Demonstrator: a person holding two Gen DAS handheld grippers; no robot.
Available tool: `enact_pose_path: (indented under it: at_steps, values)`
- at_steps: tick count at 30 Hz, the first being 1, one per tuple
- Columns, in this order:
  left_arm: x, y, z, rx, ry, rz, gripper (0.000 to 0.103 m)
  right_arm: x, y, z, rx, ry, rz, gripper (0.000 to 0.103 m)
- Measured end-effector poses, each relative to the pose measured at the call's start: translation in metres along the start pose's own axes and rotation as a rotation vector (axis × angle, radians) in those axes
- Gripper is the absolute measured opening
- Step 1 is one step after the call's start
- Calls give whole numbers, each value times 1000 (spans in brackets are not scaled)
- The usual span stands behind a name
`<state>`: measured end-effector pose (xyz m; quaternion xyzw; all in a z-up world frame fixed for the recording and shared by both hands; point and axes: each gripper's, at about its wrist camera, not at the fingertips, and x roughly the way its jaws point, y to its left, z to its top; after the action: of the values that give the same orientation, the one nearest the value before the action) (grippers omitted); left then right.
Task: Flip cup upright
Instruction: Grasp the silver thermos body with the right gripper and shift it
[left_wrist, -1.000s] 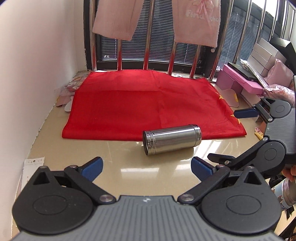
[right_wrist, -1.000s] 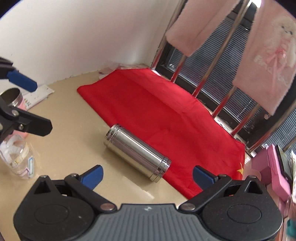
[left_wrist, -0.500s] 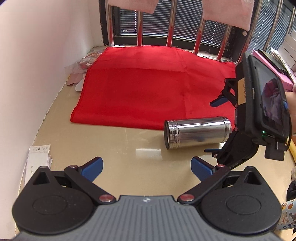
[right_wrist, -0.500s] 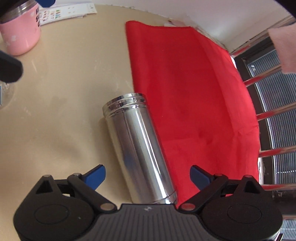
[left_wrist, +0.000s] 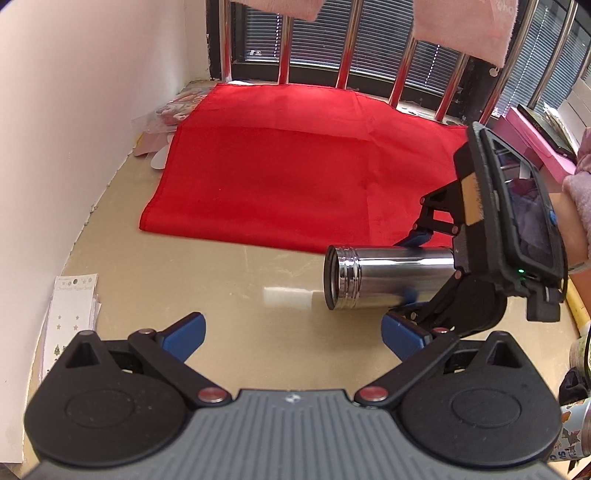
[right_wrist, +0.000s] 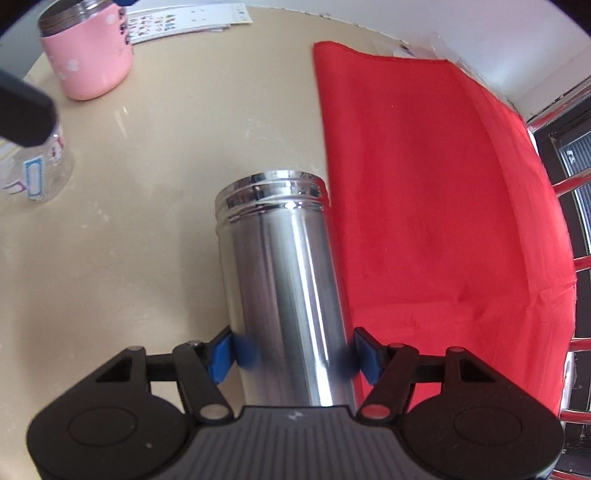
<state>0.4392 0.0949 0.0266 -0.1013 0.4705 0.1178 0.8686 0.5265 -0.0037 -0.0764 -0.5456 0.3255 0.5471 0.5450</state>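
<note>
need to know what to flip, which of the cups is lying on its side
The silver stainless-steel cylindrical cup, lying beside the red cloth with the right gripper closed on it. The pink cup stands upright with its mouth up.

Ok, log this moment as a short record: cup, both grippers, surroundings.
cup: steel, lying on its side, open end away from right gripper
right gripper: pads against both sides of cup body
left gripper: open, holding nothing, short of cup
cloth: red, flat, beside cup
pink mug: upright, apart from cup
task: cup not yet upright
</note>
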Motion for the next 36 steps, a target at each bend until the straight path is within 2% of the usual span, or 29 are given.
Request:
enact_pose_path:
  at_steps: [5, 9, 15, 19, 22, 27, 31, 36]
  values:
    - [-24, -3, -9, 51, -27, -46, 103, -47, 31, -11, 20, -26, -35, 65]
    - [-49, -4, -23, 106, -60, -83, 103, -75, 63, -14, 22, -8, -67, 65]
    - [-82, 8, -63, 174, -119, -126, 103, -97, 134, -14, 39, -1, -86, 65]
    - [-95, 11, -95, 203, -176, -147, 103, -93, 179, -13, 70, -5, -80, 65]
    - [-105, 11, -126, 233, -248, -161, 103, -84, 209, -17, 97, 0, -94, 65]
    - [-112, 5, -171, 266, -333, -192, 103, -71, 240, -28, 184, -15, -152, 65]
    - [-119, 1, -201, 282, -394, -189, 103, -66, 249, -34, 200, -9, -199, 65]
    - [-128, 9, -224, 247, -386, -169, 103, -56, 245, -31, 216, 20, -204, 65]
